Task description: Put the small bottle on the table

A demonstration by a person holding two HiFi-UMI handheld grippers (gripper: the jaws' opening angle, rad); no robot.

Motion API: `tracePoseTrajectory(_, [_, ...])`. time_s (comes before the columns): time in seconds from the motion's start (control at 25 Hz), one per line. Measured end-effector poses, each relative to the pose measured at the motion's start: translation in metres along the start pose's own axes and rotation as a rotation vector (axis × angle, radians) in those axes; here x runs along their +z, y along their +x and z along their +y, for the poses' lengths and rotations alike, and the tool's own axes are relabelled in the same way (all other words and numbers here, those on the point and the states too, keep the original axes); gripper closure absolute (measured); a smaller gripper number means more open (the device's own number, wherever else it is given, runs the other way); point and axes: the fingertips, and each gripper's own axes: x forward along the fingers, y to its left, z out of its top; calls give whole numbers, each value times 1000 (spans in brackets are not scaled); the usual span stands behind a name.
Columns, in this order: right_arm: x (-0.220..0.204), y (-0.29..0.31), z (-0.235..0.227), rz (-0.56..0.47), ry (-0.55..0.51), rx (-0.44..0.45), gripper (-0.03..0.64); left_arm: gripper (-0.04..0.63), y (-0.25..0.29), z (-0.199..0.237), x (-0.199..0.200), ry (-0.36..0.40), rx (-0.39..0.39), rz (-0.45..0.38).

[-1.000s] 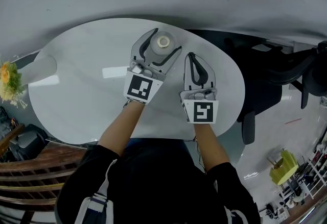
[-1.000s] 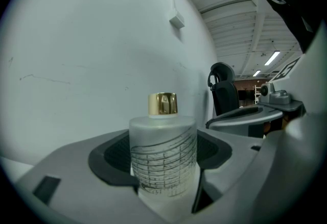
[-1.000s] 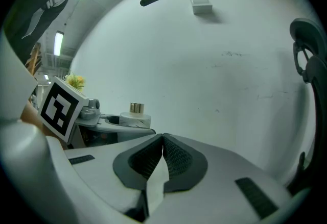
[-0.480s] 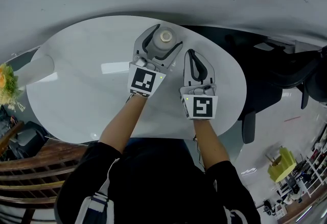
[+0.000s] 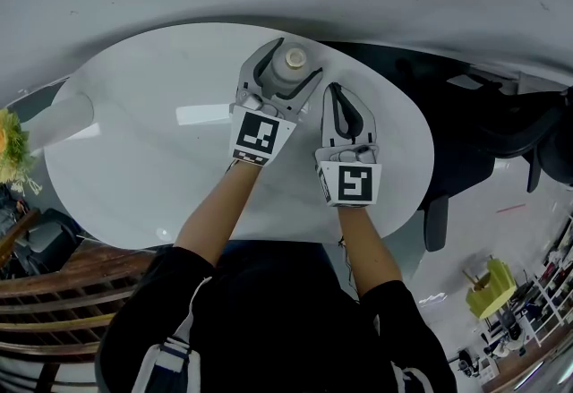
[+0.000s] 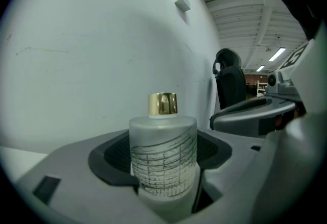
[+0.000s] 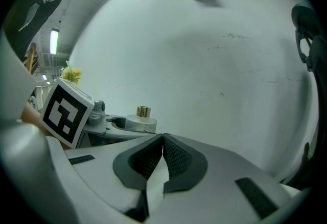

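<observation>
Left gripper (image 5: 293, 62) clamped on the small bottle (image 6: 163, 151), now carried slightly farther over the table (image 5: 143, 140).
Over the last second it has crept toward the table's far rim, while the right gripper (image 7: 162, 142), jaws together and empty, stayed just beside it. The bottle is upright, gold cap (image 6: 163, 103) on top. Whether its base touches the tabletop cannot be seen, so release looks still pending.

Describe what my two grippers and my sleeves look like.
The left gripper and right gripper are matching light grey plastic shells, their curved jaws lined with dark textured pads. Each carries a white cube printed with a black square marker. Black sleeves end near the elbows.
</observation>
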Motion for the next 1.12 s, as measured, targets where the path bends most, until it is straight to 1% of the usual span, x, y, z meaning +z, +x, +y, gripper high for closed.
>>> tracePoseTrajectory(0.28, [0, 1, 3, -1, 4, 5, 595, 263, 2, 3, -10, -15, 18, 63])
tracePoseTrajectory(0.44, [2, -1, 4, -1, 3, 6, 595, 262, 3, 0, -13, 13, 15, 97])
tracePoseTrajectory(0.64, [3, -2, 3, -7, 4, 4, 595, 262, 3, -1, -16, 52, 35, 126])
tracePoseTrajectory(0.76, [4, -3, 2, -8, 5, 5, 595, 262, 1, 0, -18, 54, 47, 147])
tracePoseTrajectory(1.0, [6, -7, 4, -13, 3, 10, 595, 262, -2, -1, -30, 53, 54, 217])
tracePoseTrajectory(1.12, [8, -9, 3, -17, 2, 13, 595, 262, -2, -1, -32, 58, 57, 227])
